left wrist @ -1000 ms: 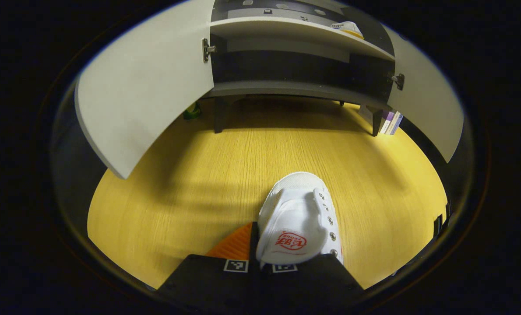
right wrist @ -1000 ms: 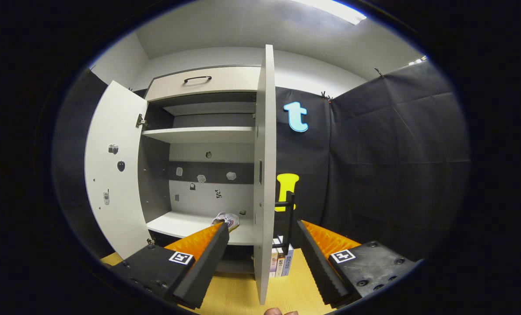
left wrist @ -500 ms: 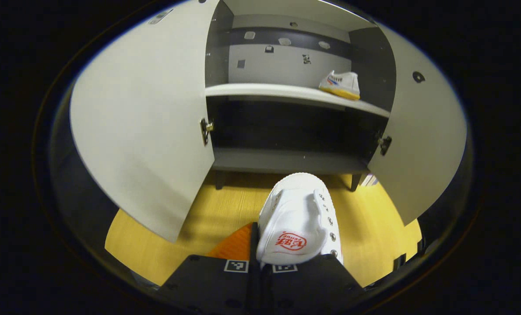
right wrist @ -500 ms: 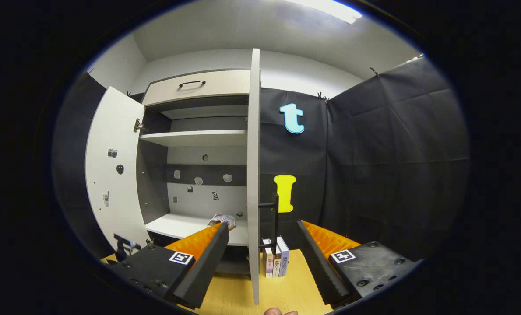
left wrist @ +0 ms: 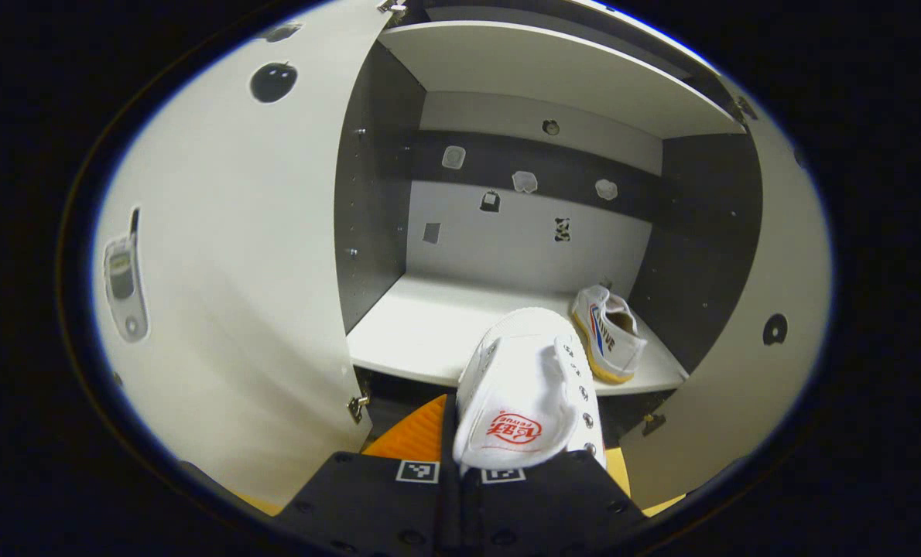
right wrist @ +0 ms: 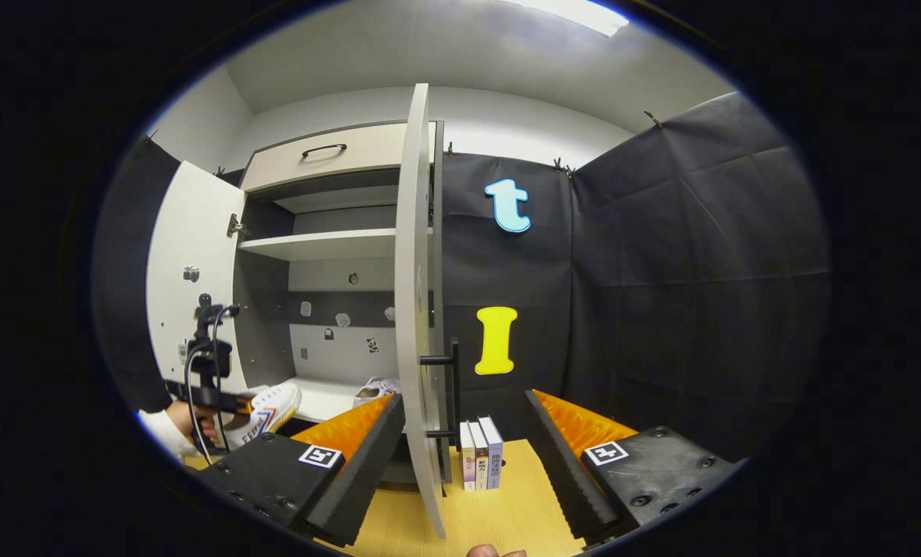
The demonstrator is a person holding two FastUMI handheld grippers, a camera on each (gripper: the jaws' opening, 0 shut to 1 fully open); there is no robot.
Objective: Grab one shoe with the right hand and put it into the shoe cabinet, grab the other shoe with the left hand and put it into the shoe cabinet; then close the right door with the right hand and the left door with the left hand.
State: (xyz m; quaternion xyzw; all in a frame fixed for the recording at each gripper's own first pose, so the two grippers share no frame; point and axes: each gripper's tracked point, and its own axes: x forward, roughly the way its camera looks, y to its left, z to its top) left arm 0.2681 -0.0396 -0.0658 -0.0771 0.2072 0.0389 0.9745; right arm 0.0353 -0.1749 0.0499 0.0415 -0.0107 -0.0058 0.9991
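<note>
My left gripper (left wrist: 476,452) is shut on the heel end of a white shoe (left wrist: 526,387) with a red logo, held just in front of the cabinet's lower shelf (left wrist: 422,333). A second white shoe (left wrist: 607,340) lies on that shelf at the right, against the side wall. Both cabinet doors stand open: the left door (left wrist: 228,294) and the right door (left wrist: 747,363). In the right gripper view, my right gripper (right wrist: 464,402) is open and holds nothing, facing the right door's edge (right wrist: 414,294) and its black handle (right wrist: 449,387). The left gripper (right wrist: 209,371) with its shoe (right wrist: 267,408) shows at the far left.
Several books (right wrist: 480,456) stand on the yellow wooden floor (right wrist: 499,518) beside the cabinet's right side. An upper shelf (right wrist: 313,244) and a drawer with a handle (right wrist: 321,155) sit above. Black cloth walls close the booth on the right.
My left gripper has risen with the shoe from near the floor up to the lower shelf's opening. The right gripper stayed open and drifted slightly; the left gripper has come into its view.
</note>
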